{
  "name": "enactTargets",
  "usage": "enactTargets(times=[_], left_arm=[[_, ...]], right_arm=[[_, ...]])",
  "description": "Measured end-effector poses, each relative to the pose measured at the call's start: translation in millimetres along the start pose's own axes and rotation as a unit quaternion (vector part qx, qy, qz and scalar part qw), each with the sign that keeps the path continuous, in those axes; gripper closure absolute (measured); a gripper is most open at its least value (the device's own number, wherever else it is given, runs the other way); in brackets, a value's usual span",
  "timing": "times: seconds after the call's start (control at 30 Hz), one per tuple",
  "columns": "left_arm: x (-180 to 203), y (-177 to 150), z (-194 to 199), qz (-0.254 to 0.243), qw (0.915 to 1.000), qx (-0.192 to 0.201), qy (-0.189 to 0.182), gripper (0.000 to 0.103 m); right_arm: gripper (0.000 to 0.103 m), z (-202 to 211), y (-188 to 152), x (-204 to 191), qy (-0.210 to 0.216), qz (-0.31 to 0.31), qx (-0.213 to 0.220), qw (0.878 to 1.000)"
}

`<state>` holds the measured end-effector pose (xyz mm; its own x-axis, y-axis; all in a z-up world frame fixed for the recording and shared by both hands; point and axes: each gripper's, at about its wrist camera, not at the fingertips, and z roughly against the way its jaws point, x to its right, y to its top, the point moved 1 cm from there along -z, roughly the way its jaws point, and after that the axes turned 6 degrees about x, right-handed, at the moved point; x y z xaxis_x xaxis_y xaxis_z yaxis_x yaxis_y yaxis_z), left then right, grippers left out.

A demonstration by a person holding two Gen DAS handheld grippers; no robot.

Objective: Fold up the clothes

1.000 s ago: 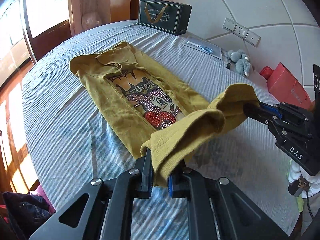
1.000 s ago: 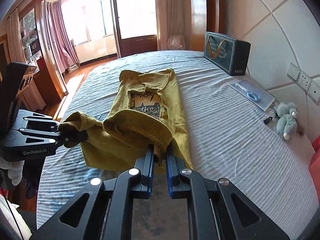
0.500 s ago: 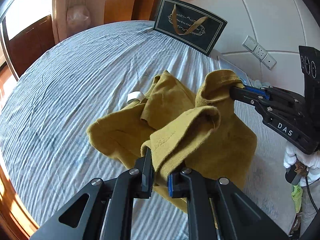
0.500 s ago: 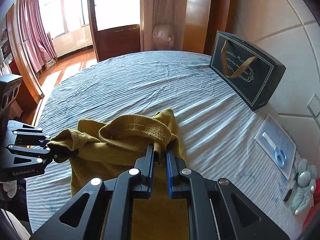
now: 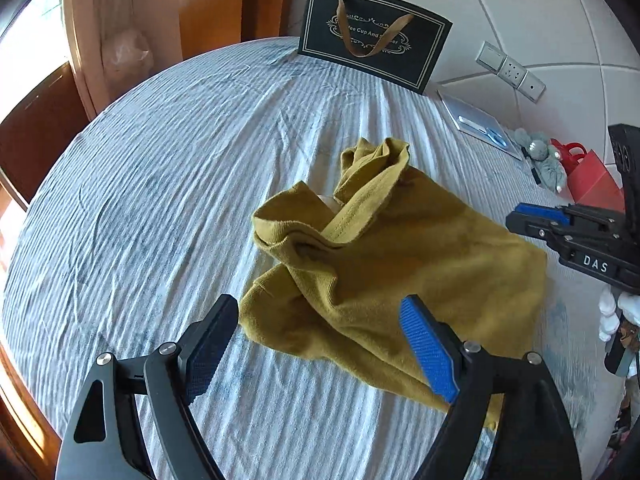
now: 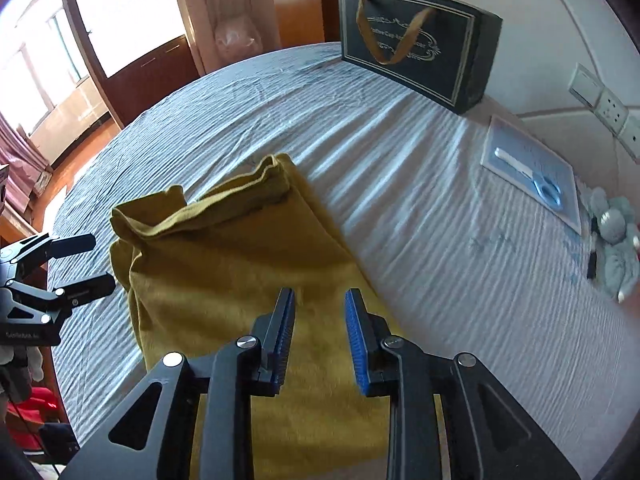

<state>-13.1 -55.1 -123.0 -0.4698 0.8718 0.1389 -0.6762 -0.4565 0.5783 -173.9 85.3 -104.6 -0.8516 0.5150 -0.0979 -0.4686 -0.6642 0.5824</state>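
Note:
A mustard-yellow shirt (image 5: pixel 400 264) lies doubled over on the striped bedsheet (image 5: pixel 160 200), its far edge bunched and twisted. My left gripper (image 5: pixel 320 308) hovers over the shirt's near left corner. Its jaws are opening wide and the cloth lies loose below them, gripped by neither pad. In the right wrist view the same shirt (image 6: pixel 224 264) lies flat under my right gripper (image 6: pixel 320 296), whose jaws are opening a little with nothing pinched between the pads. The left gripper (image 6: pixel 92 262) shows at the shirt's left edge, and the right gripper (image 5: pixel 532 220) at its right edge.
A dark gift bag (image 5: pixel 372 36) stands at the back of the bed against the padded wall. A booklet with a blue tool (image 5: pixel 480 128), a grey plush toy (image 5: pixel 540 156) and a red bag (image 5: pixel 592 176) lie along the right. The bed's edge and wooden floor are to the left.
Both grippers carried the shirt's hem forward over the printed front, folding it in half. They have now let go: both jaws opened and the cloth dropped flat.

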Motion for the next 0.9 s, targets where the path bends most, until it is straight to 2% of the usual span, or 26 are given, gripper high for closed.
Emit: enactTargets(times=[0.17,0.33,0.47,0.57,0.6,0.63,0.77,0.9], left_arm=[[12,-19,-6,-0.032,0.9994,-0.009,0.005,0.019],[17,-11,-21,-0.091,0.9956,-0.015,-0.018,0.019],[9,9,-32,-0.148,0.9872,-0.019,-0.056,0.019],[-1,23,-38,-0.202,0.9756,-0.021,-0.084,0.019],[-4,26,-41,-0.220,0.9711,-0.026,-0.090,0.019],[-7,29,-45,-0.235,0.9669,-0.030,-0.095,0.019],[-13,35,-51,-0.279,0.9536,-0.026,-0.110,0.020],[-16,33,-59,-0.309,0.9434,-0.028,-0.118,0.021]], right_arm=[[0.077,27,-85,-1,-0.002,-0.105,-0.026,0.994],[0.077,35,-130,-16,-0.019,-0.191,-0.033,0.981],[0.077,38,-135,-40,-0.068,-0.249,-0.018,0.966],[0.076,42,-130,-65,-0.108,-0.289,-0.002,0.951],[0.072,42,-128,-73,-0.125,-0.298,0.000,0.946],[0.067,42,-128,-80,-0.141,-0.311,0.001,0.940],[0.065,42,-128,-101,-0.175,-0.356,0.011,0.918],[0.064,37,-125,-113,-0.200,-0.369,0.005,0.908]])
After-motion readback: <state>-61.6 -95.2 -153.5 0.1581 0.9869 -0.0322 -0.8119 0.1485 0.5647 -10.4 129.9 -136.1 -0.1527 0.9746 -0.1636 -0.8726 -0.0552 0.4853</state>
